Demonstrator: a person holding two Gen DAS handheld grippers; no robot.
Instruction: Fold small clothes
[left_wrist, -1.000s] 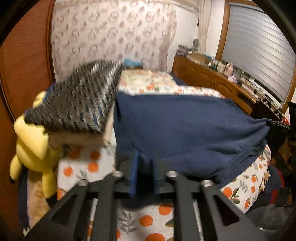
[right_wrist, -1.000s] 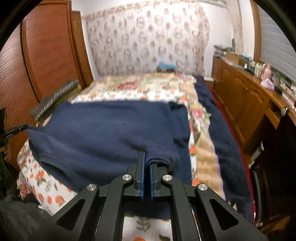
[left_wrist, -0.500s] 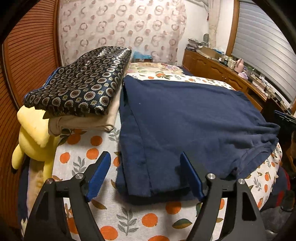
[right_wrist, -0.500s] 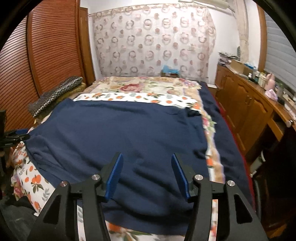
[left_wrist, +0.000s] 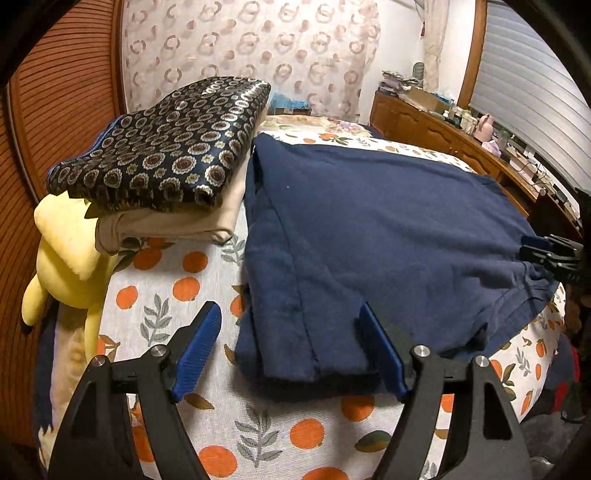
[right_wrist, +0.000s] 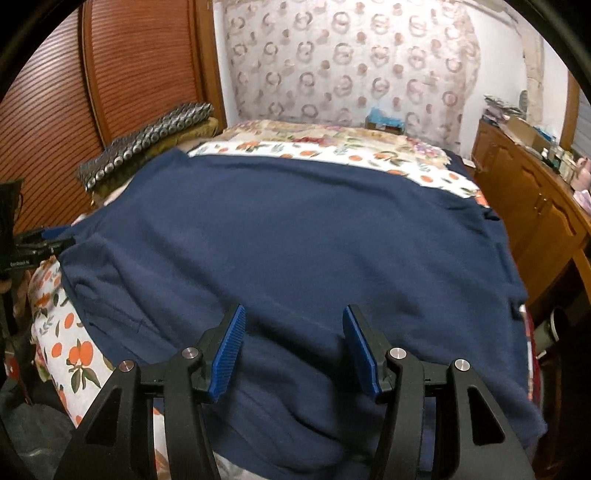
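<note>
Cloth is the whole matter: a navy garment (left_wrist: 388, 229) is spread flat on the bed (left_wrist: 177, 291), over the orange-print sheet, and most of the bed's width is covered by it. A folded band is seen along its left side, beside a stack of folded clothes (left_wrist: 166, 155) that is just touching or nearly touching that edge; which one cannot be told. A yellow plush toy (left_wrist: 62, 251) is wedged at the bed's left edge, under the stack. The left gripper (left_wrist: 291, 350) is held over the garment's near left corner with its fingers released and spread; the corner lies between them but is not pinched. The right gripper (right_wrist: 291, 347) is held over the near hem with its fingers likewise parted, and nothing is gripped. The garment is judged to be soft, limp and fairly light, with a fleecy surface that should not slip from the ribbed pads. No shape will be kept when it is lifted, so sagging is to be expected between two holds. Hold is best taken at the corners or along the hem, where doubled cloth gives the pads more to bite on, and both layers of the folded band should be caught together.
</note>
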